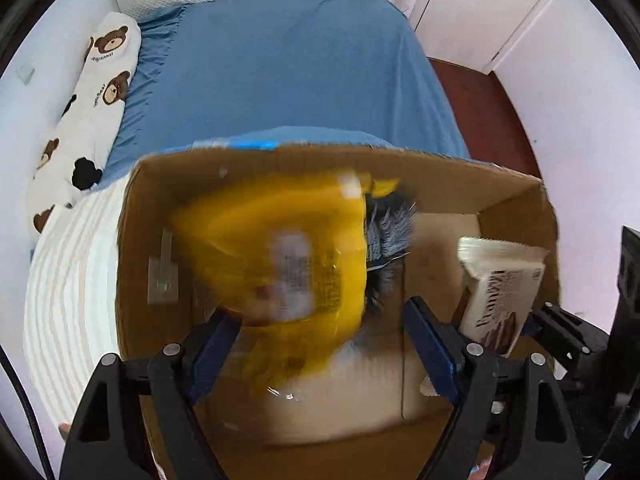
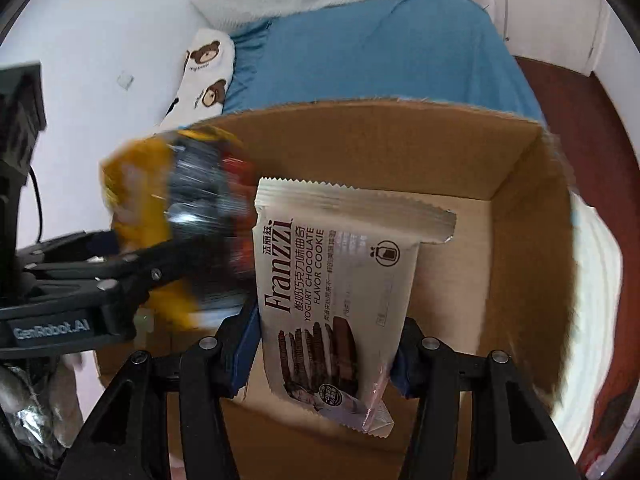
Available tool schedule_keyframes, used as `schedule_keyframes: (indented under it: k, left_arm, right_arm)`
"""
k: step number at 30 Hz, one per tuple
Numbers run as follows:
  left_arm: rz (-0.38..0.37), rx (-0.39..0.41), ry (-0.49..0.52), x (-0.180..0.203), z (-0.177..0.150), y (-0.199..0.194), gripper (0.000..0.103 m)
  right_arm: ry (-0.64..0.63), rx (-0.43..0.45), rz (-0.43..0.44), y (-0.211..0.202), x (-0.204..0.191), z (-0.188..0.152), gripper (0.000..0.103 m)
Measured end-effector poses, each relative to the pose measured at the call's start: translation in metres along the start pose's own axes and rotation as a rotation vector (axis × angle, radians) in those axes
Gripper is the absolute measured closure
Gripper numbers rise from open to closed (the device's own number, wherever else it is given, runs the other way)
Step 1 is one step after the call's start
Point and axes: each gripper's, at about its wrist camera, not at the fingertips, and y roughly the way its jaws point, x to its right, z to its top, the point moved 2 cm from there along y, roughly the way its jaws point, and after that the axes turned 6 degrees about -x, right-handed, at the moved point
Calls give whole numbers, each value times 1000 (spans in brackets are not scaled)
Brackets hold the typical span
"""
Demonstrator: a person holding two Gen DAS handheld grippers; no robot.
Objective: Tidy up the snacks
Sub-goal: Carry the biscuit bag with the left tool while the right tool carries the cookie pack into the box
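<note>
Both snacks are hanging over the open box [image 1: 512,196] that fills mid-frame on the bed [image 1: 280,76], so loading is in hand and lowering and releasing should follow. The left gripper [image 1: 320,332] is clamping the yellow bag [image 1: 280,248], lower centre, too blurred to read. The right gripper [image 2: 324,344] is pinching the cookie pack [image 2: 340,280], bottom centre; the box floor is largely hidden.

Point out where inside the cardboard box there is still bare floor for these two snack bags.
The cardboard box has bare floor along its right wall and far right corner, beyond the cookie packet. The left half is crowded: the yellow snack bag hangs there in the left claw, with something dark beside it.
</note>
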Motion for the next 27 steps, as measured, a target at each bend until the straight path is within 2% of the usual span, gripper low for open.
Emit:
schedule_keyframes:
  k: [1,2,3,9,17,20,27]
  left_arm:
    - [2,-11,5,0,5,5,21]
    - [-8,-14,6,1,6,7,20]
    - [-8,-16,4,4,16,5,20]
    - [-1,-27,-4,-5,26,20,18]
    - [-15,-25,-21,0,8,16,18]
    - [-18,10,-25,6,-7,2,18]
    - [19,157,-36,12,-48,-44,18]
  right_arm:
    - [7,-8,2,7,2,4,40]
    - [14,-13,-3,14,10,8,20]
    - [19,-18,-12,19,14,10,7]
    - [35,-27,-51,22,26,0,6]
    - [44,14,-76,-3,16,-21,6]
    - [53,54,-97,-19,15,-31,6]
    - [46,175,-169,-64,0,-64,6]
